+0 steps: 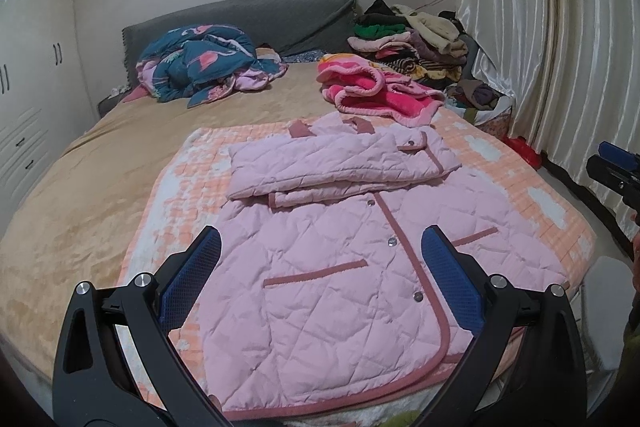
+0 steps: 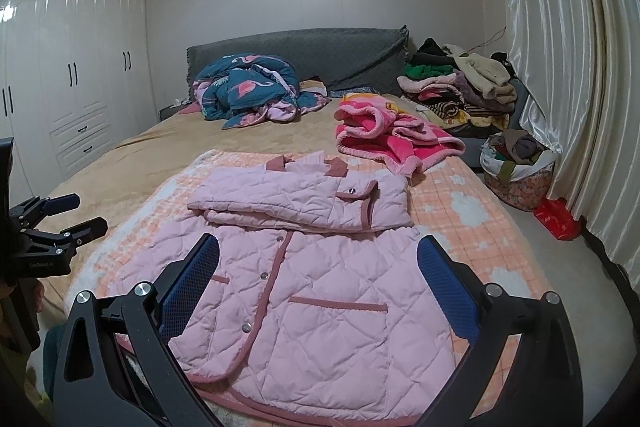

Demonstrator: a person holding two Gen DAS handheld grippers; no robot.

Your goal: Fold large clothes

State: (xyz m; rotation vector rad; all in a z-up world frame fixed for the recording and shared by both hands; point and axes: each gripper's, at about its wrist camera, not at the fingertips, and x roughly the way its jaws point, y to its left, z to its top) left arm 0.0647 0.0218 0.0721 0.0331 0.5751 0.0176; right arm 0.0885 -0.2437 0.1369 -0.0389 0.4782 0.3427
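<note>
I hold my left gripper [image 1: 320, 291] and right gripper [image 2: 318, 297] spread and empty just above the pink quilted jacket [image 1: 340, 267], sleeves already crossed ahead, ready for its hem.

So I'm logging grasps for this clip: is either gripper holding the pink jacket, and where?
Nothing is held. The left gripper and right gripper are both open above the pink jacket.
</note>
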